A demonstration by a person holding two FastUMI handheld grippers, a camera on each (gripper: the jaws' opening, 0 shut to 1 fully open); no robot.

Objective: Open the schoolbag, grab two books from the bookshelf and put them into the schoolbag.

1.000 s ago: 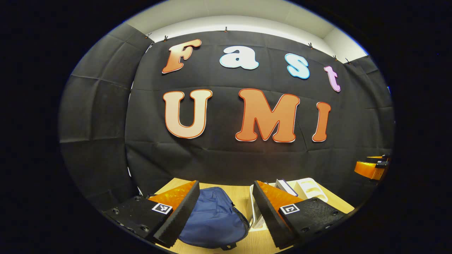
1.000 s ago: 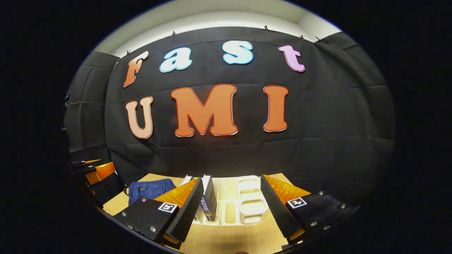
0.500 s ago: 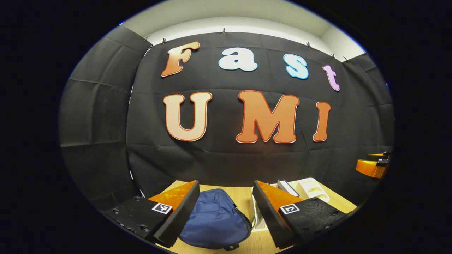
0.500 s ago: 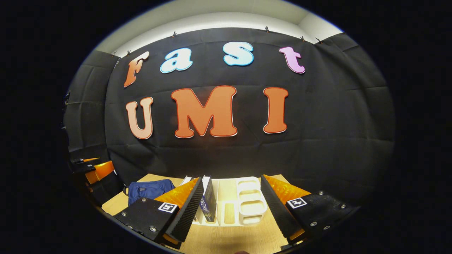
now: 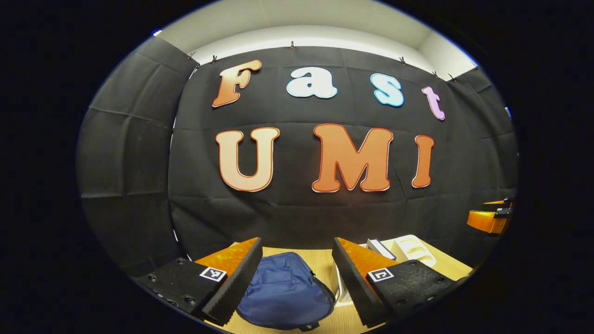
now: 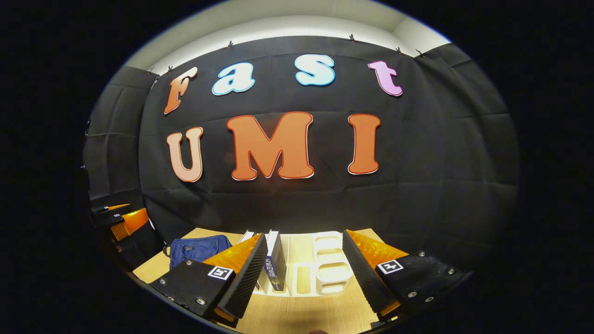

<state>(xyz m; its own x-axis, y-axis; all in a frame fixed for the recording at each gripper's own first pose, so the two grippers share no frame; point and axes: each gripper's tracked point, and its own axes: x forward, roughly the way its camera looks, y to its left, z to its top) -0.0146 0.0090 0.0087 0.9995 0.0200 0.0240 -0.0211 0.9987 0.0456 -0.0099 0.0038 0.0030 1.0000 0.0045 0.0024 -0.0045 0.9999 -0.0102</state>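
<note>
Schoolbag [image 5: 283, 292] between open left tool [image 5: 297, 278]

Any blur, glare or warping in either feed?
Left gripper view: sharp, strong fisheye bowing, schoolbag evenly lit between the open left tool. Right gripper view: same bowing, no blur, mild bright sheen on the white bookshelf beyond the open right tool.

- Left tongs [image 5: 294, 283] held spread apart above the counter [image 5: 320, 260], nothing between them.
- Blue schoolbag [image 5: 284, 292] lies shut below them.
- White bookshelf [image 5: 410, 248] just beside it, holding a book [image 5: 378, 248].
- Other tongs [image 5: 492, 218] far right.
</note>
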